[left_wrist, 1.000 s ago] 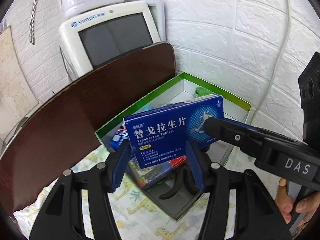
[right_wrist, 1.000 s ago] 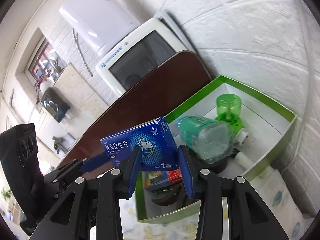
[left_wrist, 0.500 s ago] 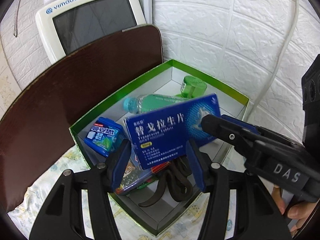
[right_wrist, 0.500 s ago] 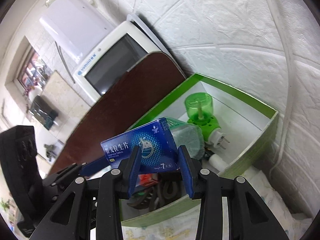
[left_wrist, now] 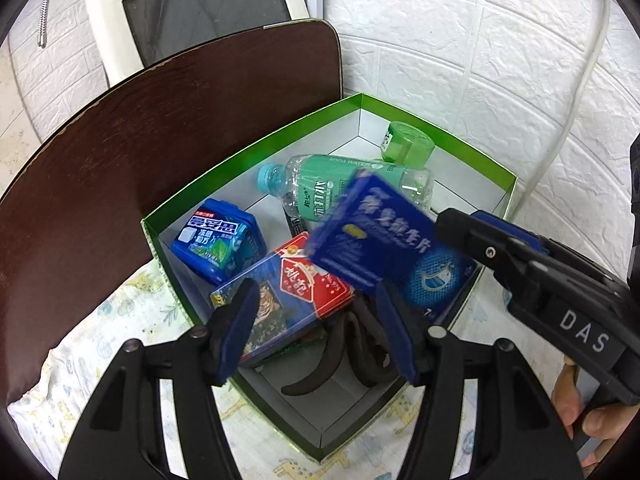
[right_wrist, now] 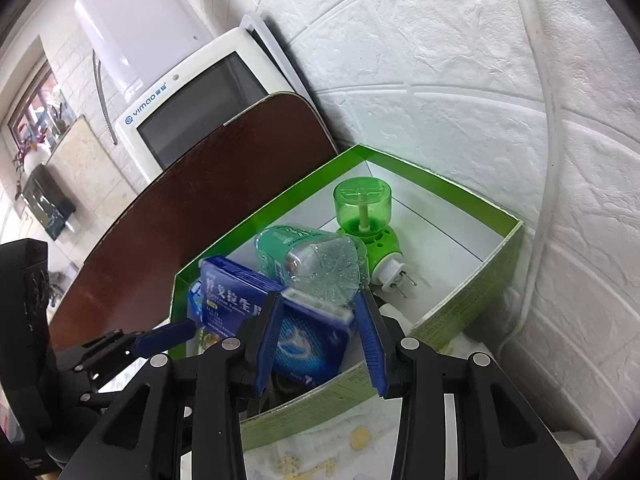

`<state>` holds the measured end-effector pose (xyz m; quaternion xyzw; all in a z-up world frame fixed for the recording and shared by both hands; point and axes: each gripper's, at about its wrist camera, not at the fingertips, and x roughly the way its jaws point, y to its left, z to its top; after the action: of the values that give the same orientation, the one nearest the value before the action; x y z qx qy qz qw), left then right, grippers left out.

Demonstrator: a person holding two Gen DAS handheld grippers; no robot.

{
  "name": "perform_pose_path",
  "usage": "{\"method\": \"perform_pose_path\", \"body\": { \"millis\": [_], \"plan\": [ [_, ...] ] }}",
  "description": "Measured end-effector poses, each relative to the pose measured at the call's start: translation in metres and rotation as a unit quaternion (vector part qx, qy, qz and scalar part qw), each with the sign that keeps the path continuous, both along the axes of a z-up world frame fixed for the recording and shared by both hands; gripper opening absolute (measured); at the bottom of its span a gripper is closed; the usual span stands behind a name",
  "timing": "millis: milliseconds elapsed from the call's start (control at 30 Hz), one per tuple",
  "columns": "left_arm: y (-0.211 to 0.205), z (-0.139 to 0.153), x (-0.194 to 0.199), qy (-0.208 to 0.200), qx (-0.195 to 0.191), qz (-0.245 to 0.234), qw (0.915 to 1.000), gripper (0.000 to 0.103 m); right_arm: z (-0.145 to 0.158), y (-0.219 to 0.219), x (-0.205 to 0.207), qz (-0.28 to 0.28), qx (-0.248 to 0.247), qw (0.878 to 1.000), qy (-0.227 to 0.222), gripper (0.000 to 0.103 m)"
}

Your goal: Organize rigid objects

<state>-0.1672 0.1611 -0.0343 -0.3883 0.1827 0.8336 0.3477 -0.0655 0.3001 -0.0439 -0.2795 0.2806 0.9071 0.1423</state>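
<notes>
As left tool opens, pill box now tilted

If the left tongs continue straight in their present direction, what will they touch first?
Probably the red and blue card box lying in the green box, directly between the opening left tongs; depth is uncertain.

Domestic interior, apparently a corner of a home. Walls are clad in white embossed brick-pattern panels; a white "yimao" appliance with a dark screen leans behind a dark wooden board. A window with potted plants appears far left in the right wrist view. A giraffe-print cloth carries a green cardboard box of household sundries.
</notes>
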Motion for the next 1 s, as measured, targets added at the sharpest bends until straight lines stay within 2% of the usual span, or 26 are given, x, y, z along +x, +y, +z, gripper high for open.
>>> {"method": "perform_pose_path", "body": {
  "millis": [167,400,500,667,733,767,800,1000],
  "plan": [
    [-0.011,0.005,0.013,0.017,0.007,0.014,0.9997,0.069,0.004,-0.003,0.007,-0.002,-0.001,1.000,0.000,0.041],
    [-0.027,0.018,0.044,0.059,0.016,0.034,0.9976,0.072,0.018,-0.020,0.026,0.008,0.025,1.000,-0.006,0.042],
    [-0.038,0.022,0.060,0.069,0.023,0.048,0.9961,0.072,0.024,-0.029,0.039,0.012,0.029,1.000,-0.006,0.057],
    [-0.057,0.028,0.085,0.072,0.039,0.065,0.9945,0.073,0.038,-0.050,0.057,0.024,0.064,0.997,-0.018,0.060],
    [-0.064,0.030,0.093,0.073,0.045,0.071,0.9938,0.076,0.044,-0.061,0.068,0.028,0.085,0.996,-0.017,0.076],
    [-0.067,0.031,0.098,0.074,0.047,0.074,0.9935,0.082,0.046,-0.065,0.073,0.027,0.096,0.995,-0.018,0.081],
    [-0.070,0.031,0.104,0.077,0.046,0.074,0.9932,0.083,0.048,-0.071,0.078,0.027,0.108,0.994,-0.019,0.087],
    [-0.089,0.038,0.139,0.095,0.049,0.067,0.9920,0.083,0.058,-0.090,0.114,0.017,0.145,0.989,-0.029,0.091]
  ]
}}
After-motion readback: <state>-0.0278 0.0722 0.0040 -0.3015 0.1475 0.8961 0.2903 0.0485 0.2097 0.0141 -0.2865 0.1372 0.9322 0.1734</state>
